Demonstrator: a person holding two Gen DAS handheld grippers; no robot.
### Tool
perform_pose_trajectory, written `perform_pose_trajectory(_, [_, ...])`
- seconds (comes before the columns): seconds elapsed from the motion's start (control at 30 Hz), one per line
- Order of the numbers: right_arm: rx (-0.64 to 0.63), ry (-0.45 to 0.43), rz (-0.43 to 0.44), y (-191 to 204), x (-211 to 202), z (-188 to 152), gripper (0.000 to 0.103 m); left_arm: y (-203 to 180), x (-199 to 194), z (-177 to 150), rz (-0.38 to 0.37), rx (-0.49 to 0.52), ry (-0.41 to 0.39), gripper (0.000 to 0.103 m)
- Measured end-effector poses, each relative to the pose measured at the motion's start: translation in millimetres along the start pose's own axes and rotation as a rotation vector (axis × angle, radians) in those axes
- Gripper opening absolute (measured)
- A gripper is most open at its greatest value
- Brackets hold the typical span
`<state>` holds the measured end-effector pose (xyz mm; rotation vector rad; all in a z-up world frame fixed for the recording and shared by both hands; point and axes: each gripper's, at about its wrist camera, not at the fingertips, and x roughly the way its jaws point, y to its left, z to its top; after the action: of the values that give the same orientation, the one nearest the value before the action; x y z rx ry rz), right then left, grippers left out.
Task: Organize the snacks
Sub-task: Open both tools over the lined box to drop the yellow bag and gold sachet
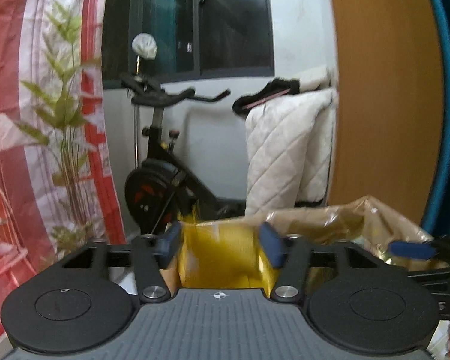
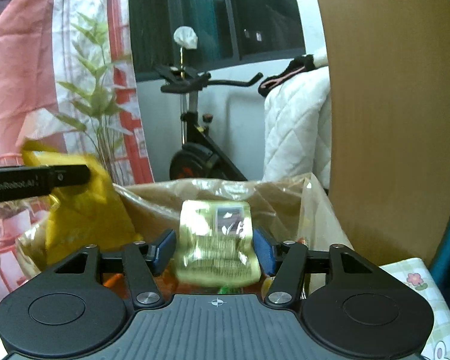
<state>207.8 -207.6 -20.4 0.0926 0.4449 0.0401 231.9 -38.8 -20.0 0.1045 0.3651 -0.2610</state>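
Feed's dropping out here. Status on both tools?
Left tool shut on yellow packet. Right tool shut on gold packet. Both above brown bag; nothing blocking.

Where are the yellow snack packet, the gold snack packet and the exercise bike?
yellow snack packet (image 1: 225,258): left wrist view, its middle between the fingers.
gold snack packet (image 2: 216,240): right wrist view, its printed face.
exercise bike (image 2: 195,156): right wrist view, its flywheel housing.

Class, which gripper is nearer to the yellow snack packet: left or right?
Left. The left gripper is shut on the yellow snack packet; the right gripper grips a gold packet beside it.
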Motion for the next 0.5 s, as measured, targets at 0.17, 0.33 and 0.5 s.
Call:
perform_pose_trajectory(0.17, [0.007,-0.016,0.003,0.6,-10.2,-8.1,0.081,18.3,-12.1,-7.8,-0.046,-0.077,0.011,0.089])
perform_pose_trajectory(0.33, [0.012,-0.030,0.027,3.4,-29.0,-11.4,0.081,16.9,-35.4,-13.5,-0.023,-0.056,0.020,0.089])
perform_pose_trajectory(0.5, [0.031,-0.036,0.053,4.6,-54.2,-17.5,0.081,18.2,-65.6,-19.7,-0.033,-0.092,0.027,0.089])
